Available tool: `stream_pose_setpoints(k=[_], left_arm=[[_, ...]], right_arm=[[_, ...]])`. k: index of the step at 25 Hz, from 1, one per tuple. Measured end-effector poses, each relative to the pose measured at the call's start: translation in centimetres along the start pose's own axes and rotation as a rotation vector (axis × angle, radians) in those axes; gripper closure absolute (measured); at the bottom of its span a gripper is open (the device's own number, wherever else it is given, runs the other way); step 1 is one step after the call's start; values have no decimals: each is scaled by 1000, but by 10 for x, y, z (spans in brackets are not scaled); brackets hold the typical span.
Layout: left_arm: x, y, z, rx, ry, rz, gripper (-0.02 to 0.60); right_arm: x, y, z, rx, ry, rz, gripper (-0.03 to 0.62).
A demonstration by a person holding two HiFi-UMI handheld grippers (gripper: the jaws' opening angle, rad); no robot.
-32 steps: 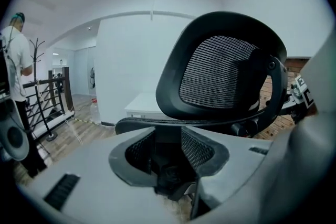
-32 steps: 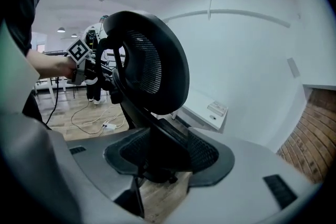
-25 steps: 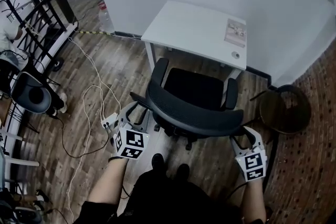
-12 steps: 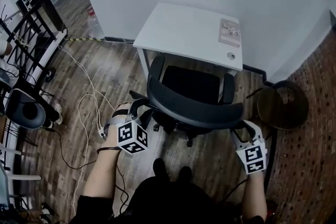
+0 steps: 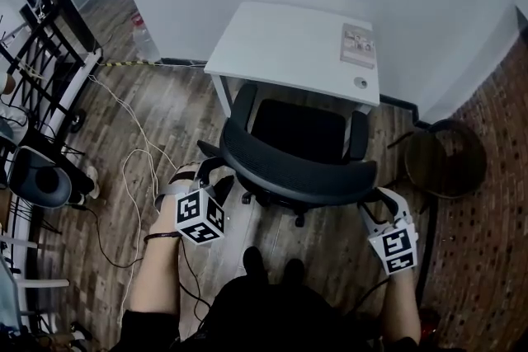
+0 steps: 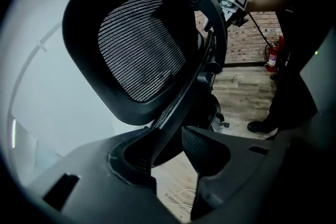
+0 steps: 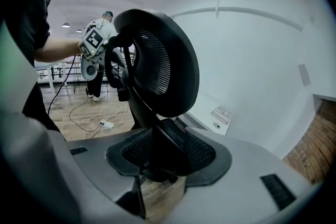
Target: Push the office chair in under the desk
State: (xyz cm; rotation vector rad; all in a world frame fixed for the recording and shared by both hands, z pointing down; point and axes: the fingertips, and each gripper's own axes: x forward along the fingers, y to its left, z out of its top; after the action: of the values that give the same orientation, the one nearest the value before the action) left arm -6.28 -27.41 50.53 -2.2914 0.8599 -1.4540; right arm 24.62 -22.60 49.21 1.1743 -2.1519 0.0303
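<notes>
The office chair stood just on the near side of the white desk, the far edge of its seat reaching the desk's near edge. Our left gripper sat at the left end of the backrest. Its jaws had just been opening and were spread around the frame, one pad touching it. Our right gripper pinched the backrest's right end.
</notes>
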Motion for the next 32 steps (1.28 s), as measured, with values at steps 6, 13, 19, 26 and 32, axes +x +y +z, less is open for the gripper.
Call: stream_pose_setpoints(k=[6,13,19,26,32], left_arm=[[11,-101,0,20,29,-213,566],[-10,-59,-2,-49,9,17,462],[-30,-7,7,-20,-39,95,431],[-9,8,7,135,-18,-38,394],[19,2,-10,272,38,-193,387]], right_arm=[[-9,-1,-2,19,-31,-13,422],[-9,20,14,-43,-50,85,408],[7,57,38,-205,-26,166,408],[17,62,42,-212,14,152,424],[19,61,44,-201,20,156,485]])
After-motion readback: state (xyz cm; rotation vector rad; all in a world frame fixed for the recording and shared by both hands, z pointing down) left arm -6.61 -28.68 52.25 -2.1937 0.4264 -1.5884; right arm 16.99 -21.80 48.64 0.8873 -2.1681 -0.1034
